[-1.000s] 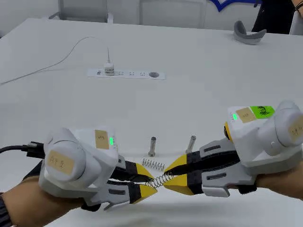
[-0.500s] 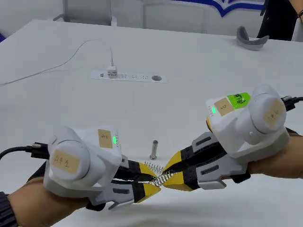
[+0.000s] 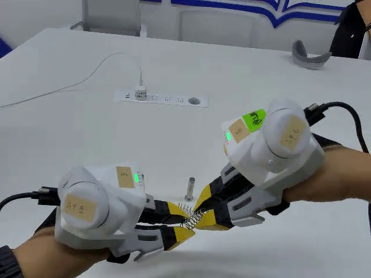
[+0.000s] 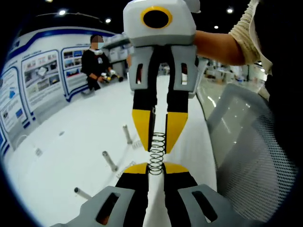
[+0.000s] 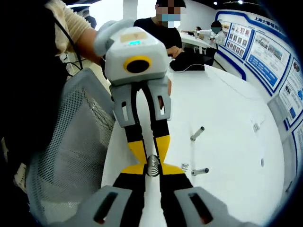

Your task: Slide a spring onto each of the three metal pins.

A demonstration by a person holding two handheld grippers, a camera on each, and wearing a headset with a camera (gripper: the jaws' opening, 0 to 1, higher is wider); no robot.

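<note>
A white table (image 3: 69, 127) spans the head view. In the upper middle of the frame a white power strip (image 3: 168, 99) lies on it. A white plug (image 3: 140, 92) sits in its left end, and a thin white cable (image 3: 87, 74) curves off toward the left edge. A grey curved band (image 3: 312, 56) lies at the upper right. A grey chair (image 3: 111, 16) stands at the top edge. In the left gripper view a mesh chair back (image 4: 246, 142) takes the right side. A person in black (image 4: 94, 61) stands at the upper left, and wall posters (image 4: 26, 78) line the left edge.
</note>
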